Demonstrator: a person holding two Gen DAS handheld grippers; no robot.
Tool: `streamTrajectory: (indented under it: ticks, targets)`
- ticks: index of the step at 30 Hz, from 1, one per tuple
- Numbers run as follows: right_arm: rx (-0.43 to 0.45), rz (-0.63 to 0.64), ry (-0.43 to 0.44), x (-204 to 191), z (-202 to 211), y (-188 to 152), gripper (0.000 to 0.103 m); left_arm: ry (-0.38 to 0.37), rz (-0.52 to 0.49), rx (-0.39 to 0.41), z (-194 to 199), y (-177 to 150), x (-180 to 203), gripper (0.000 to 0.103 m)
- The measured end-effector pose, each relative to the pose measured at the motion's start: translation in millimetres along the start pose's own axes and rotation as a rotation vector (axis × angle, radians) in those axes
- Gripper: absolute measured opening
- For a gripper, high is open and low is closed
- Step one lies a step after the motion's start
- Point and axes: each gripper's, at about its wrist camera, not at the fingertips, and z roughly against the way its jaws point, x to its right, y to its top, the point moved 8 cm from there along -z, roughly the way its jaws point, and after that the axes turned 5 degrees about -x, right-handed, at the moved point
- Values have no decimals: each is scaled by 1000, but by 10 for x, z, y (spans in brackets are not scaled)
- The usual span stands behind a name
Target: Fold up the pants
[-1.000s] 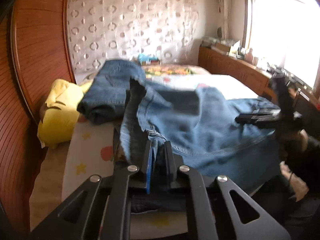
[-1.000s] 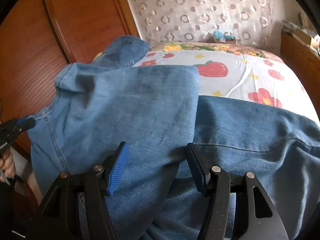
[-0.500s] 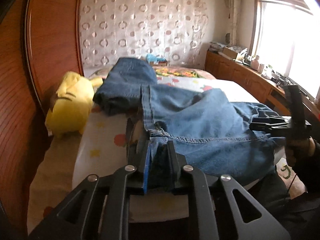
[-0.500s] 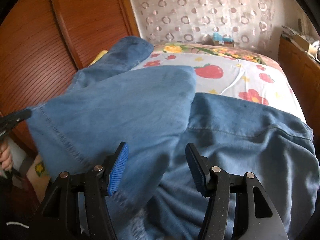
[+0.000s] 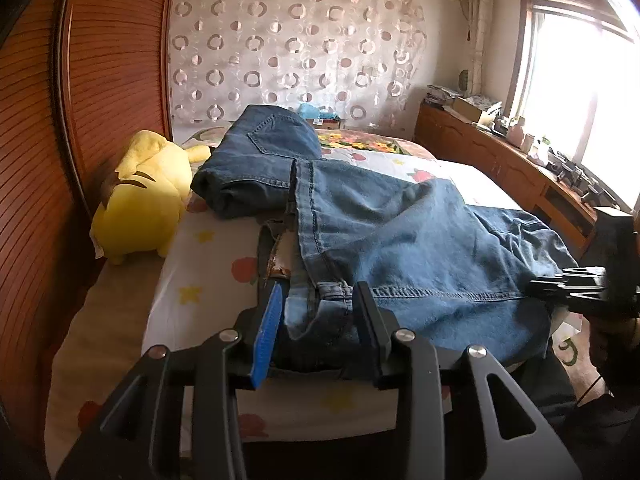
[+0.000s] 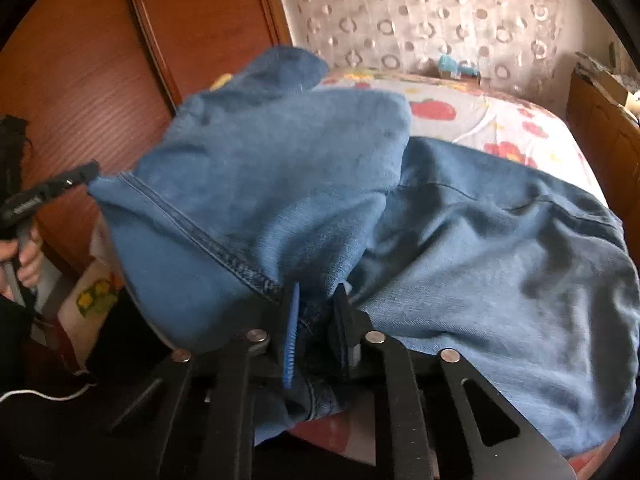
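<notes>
Since a second ago, the left gripper (image 5: pixel 318 312) has loosened; its jaws are opening around the pants (image 5: pixel 420 240) waistband on the bed (image 5: pixel 200 272), angled downward. From the right wrist, the right gripper (image 6: pixel 316 320) is closing, pinching bunched, stitched denim.

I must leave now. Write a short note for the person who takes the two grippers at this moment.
Left gripper: jaws opening, waistband of the light jeans between them, no longer pinched.
Right gripper: jaws closing on a bunch of the same jeans.
Jeans lie across the bed, one part laid over, still rumpled.
Darker folded jeans sit behind, beside the yellow plush.
Left: flatten, finish the folds.
</notes>
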Motion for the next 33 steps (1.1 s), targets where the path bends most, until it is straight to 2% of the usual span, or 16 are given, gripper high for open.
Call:
streamTrajectory:
  ticks: [4, 7, 9, 12, 19, 28, 33]
  targets:
    - [-12, 11, 3, -33, 17, -68, 10, -5, -1, 16, 15, 39, 16, 35]
    - [-15, -3, 3, -4, -7, -71, 16, -26, -1, 29, 15, 109, 34, 35]
    - [2, -14, 1, 12, 34, -37, 30, -29, -8, 32, -2, 143, 49, 35]
    - [21, -28, -58, 100, 93, -8, 50, -24, -17, 30, -46, 205, 65, 35]
    - [45, -59, -142, 366, 187, -23, 54, -63, -27, 14, -253, 361, 104, 35]
    - [76, -85, -154, 548, 188, -6, 56, -45, -71, -56, -747, 650, 12, 34]
    - [78, -93, -160, 599, 154, -11, 57, -34, -76, -114, -985, 680, -25, 31]
